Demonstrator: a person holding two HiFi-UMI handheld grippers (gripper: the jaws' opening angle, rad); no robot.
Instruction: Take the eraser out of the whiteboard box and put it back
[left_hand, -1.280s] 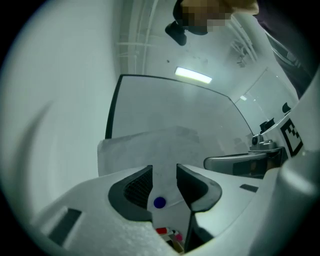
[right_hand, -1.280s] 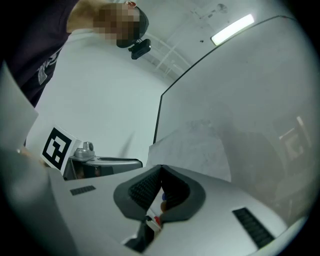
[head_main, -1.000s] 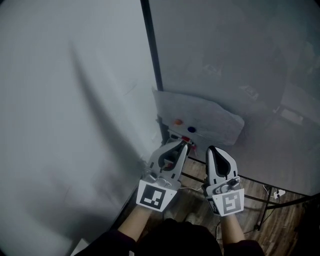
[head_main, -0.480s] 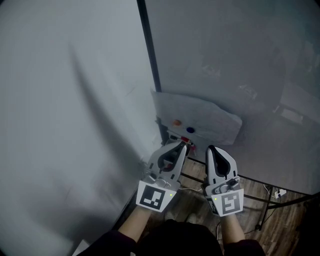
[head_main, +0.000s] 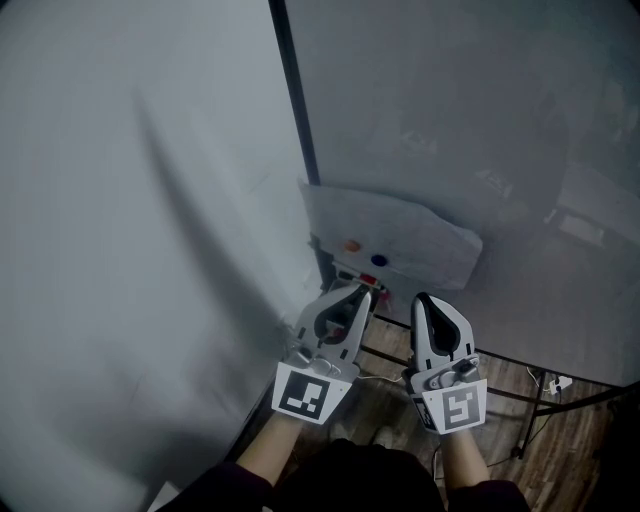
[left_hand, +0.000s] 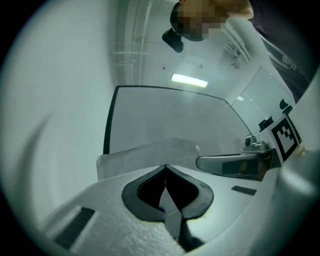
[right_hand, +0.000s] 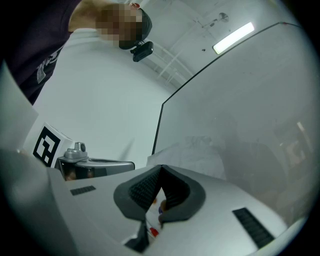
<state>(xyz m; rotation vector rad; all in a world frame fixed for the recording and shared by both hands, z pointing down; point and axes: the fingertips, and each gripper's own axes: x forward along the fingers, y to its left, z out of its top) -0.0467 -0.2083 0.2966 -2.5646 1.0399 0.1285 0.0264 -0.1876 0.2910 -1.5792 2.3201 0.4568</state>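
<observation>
While left tool and right tool sit closed, whiteboard box contents blur.

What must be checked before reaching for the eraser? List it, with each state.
1. Left hand-held gripper empty: ok, jaws together on nothing.
2. Right hand-held gripper empty: ok, jaws together too.
3. Jaws open for a grasp: not ok, both shut.
4. Box ahead of both grippers: ok, just beyond their tips.
5. Eraser located: cannot tell; no view shows it clearly.
</observation>
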